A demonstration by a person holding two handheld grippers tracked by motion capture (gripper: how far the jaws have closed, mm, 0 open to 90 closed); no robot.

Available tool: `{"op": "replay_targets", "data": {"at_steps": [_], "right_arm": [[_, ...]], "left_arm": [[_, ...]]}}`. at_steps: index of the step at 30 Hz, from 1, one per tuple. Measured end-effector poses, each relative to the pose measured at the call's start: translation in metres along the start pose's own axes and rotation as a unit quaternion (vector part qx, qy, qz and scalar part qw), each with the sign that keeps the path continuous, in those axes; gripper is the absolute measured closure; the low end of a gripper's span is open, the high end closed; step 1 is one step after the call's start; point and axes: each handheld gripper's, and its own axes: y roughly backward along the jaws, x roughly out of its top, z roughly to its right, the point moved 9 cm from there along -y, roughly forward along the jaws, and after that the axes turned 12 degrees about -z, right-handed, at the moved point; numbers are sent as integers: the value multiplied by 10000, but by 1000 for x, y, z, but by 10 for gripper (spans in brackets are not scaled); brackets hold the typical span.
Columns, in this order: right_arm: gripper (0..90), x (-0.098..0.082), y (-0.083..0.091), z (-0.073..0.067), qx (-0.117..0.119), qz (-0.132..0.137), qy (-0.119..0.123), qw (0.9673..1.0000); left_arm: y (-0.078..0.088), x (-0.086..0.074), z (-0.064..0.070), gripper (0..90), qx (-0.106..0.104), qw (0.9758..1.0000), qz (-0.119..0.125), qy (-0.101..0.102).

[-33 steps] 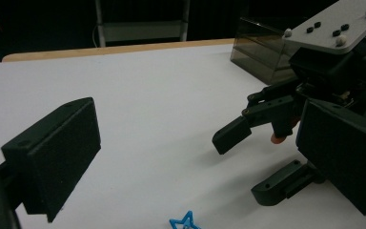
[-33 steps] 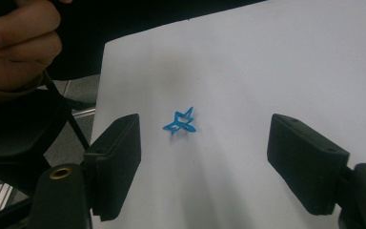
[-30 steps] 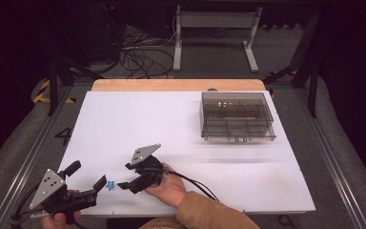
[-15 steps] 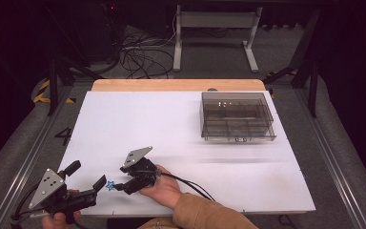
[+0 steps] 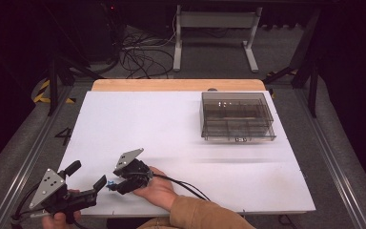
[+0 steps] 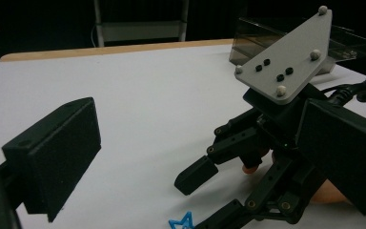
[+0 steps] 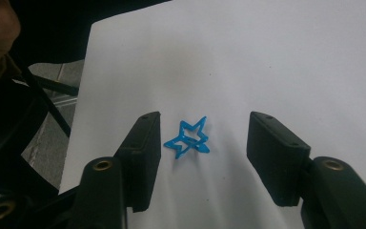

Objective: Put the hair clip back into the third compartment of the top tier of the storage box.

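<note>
A small blue star outline (image 5: 108, 184) lies flat on the white table near its front left edge. My right gripper (image 5: 116, 183) is low over it, jaws on either side. In the right gripper view the star (image 7: 185, 141) sits between the two black pads (image 7: 143, 148), nearer the left one, and neither touches it. The right gripper (image 7: 208, 143) is open and its jaws have just been closing. My left gripper (image 5: 86, 175) rests at the front left corner, open, with nothing held. From the left gripper (image 6: 195, 124) view, the right gripper (image 6: 205, 198) stands just beyond, over the star (image 6: 182, 222).
A smoky clear plastic compartment box (image 5: 237, 116) stands at the back right of the white table sheet (image 5: 171, 129). The table's front edge runs close below both hands. A cable trails right from the right gripper. Table legs and cables lie on the dark floor behind.
The right gripper has slid left and down to the blue star, and its jaws have narrowed around it. The left gripper has stayed put.
</note>
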Motion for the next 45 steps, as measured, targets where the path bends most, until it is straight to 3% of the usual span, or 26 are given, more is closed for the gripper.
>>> {"op": "replay_targets", "data": {"at_steps": [6,18,31,36,45], "right_arm": [[565,2,-5,-1,-36,-95,36,9999],[813,2,-7,-4,-70,-159,93,9998],[892,4,1,-11,135,-130,97,9998],[895,4,9,-8,213,-144,-79,9996],[894,3,38,0,-9,27,-153,9999]], "left_arm": [[0,0,0,21,-1,10000,-12,-22],[-1,-1,0,21,12,10000,-18,-34],[-1,-1,0,20,10,10000,-17,-28],[-1,-1,1,20,10,10000,-22,-21],[-1,-1,1,20,15,10000,-19,-17]]}}
